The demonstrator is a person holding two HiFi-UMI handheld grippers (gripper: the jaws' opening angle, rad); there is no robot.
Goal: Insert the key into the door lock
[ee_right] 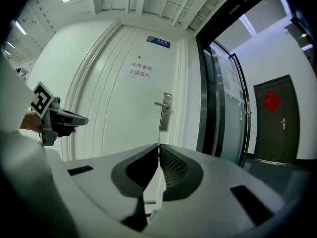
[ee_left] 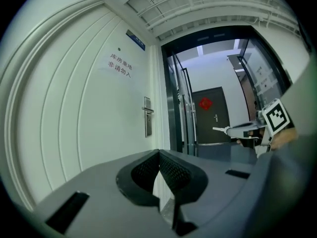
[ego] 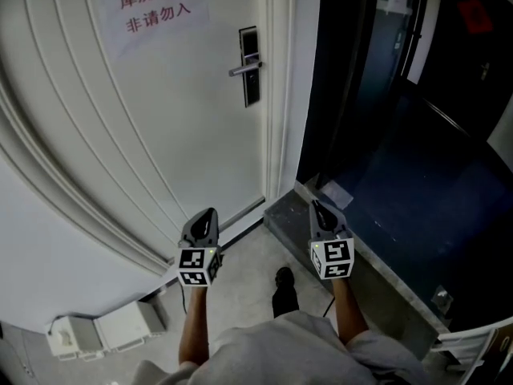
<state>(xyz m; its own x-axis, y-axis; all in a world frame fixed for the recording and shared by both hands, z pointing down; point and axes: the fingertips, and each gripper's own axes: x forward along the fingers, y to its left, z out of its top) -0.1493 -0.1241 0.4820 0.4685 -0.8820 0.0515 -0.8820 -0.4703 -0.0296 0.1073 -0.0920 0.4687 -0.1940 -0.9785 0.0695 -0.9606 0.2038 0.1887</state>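
Observation:
The white door (ego: 160, 111) carries a dark lock plate (ego: 250, 66) with a silver lever handle; the plate also shows in the left gripper view (ee_left: 147, 117) and in the right gripper view (ee_right: 166, 112). Both grippers are held level, well short of the door and below the lock. My right gripper (ego: 316, 204) is shut, and a thin pale sliver that looks like the key (ee_left: 217, 129) sticks out of its tips (ee_right: 158, 150). My left gripper (ego: 210, 212) is shut with nothing between its pads (ee_left: 159, 152).
A paper sign with red characters (ego: 156, 6) hangs on the door. To the right are a dark glass doorway (ego: 385, 95) and a grey stone threshold (ego: 292, 215). A white box (ego: 104, 327) lies on the floor at lower left. The person's shoe (ego: 284, 283) is between the arms.

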